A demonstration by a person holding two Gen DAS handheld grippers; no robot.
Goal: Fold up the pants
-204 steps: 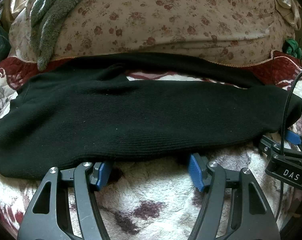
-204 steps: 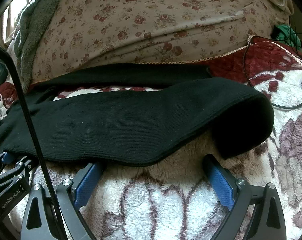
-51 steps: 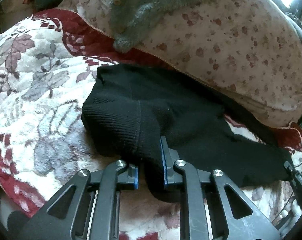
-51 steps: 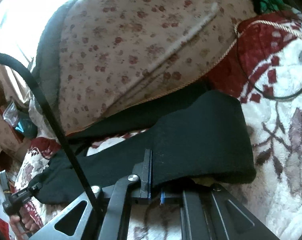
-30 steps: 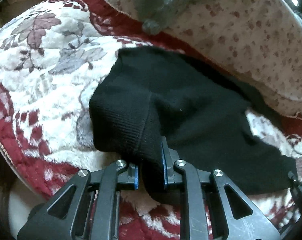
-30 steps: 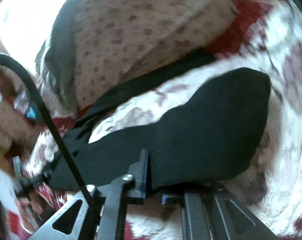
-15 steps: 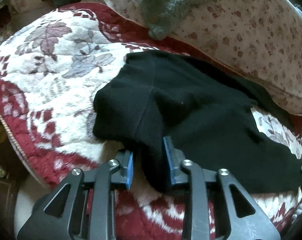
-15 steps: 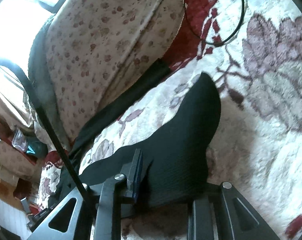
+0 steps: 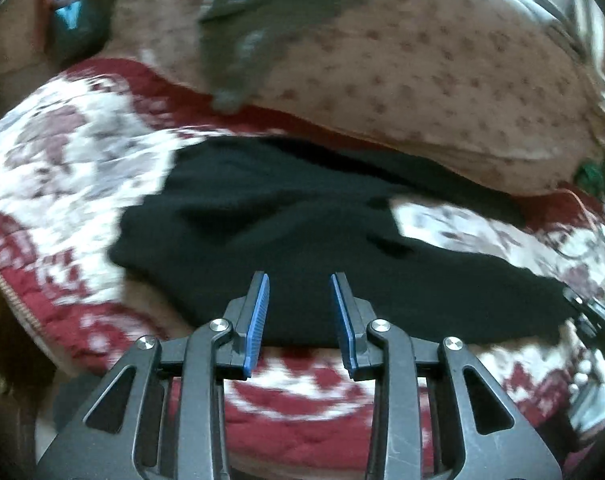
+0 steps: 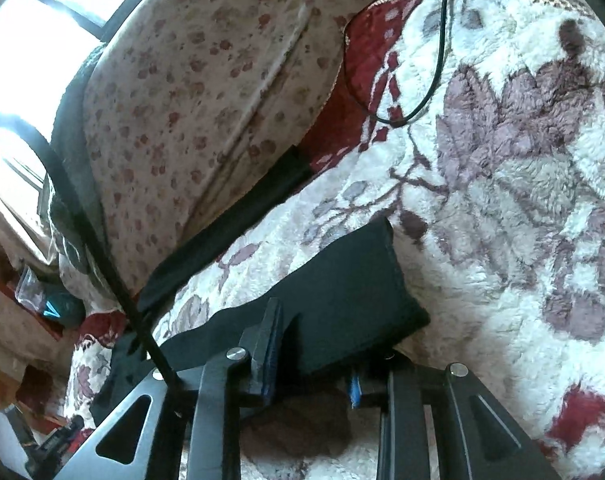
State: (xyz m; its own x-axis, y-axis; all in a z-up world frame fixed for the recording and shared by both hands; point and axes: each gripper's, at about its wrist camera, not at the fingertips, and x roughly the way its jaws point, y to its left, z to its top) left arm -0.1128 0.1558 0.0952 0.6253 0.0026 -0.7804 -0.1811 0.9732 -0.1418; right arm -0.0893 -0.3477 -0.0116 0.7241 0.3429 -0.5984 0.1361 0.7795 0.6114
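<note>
The black knit pants point(image 9: 302, 232) lie spread on the floral fleece blanket point(image 9: 62, 168). My left gripper point(image 9: 299, 284) is open and empty, its blue pads just above the near edge of the waist end. In the right wrist view a leg end of the pants point(image 10: 342, 292) lies on the blanket point(image 10: 522, 200). My right gripper point(image 10: 314, 344) is open with that cloth lying loosely between the jaws. The other leg point(image 10: 230, 232) runs along the foot of the floral cushion.
A big floral cushion point(image 9: 402, 60) with a grey towel point(image 9: 254, 20) over it stands behind the pants. A black cable point(image 10: 430, 60) loops on the blanket at the right. The blanket's red edge point(image 9: 302, 420) drops off just under my left gripper.
Both grippers have opened and let go of the pants. The left one drew back from the waist fold. The cloth has dropped flat onto the blanket.
</note>
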